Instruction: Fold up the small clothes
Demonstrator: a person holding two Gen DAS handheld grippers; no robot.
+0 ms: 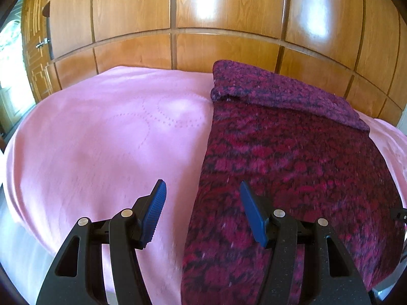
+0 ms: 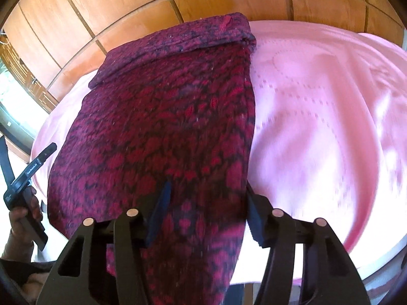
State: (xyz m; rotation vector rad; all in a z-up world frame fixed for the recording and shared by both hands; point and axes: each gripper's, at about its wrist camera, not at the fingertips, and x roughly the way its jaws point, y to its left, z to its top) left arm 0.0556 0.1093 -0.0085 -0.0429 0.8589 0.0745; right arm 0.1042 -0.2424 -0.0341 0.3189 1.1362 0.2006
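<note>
Garment [image 1: 292,167] near edge cut off below both spread claws [image 1: 202,212] [image 2: 207,213], neither pinching

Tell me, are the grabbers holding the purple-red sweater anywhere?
No, nothing is held. The left gripper and right gripper stand open over the near end of the sweater, not pinching it.
</note>
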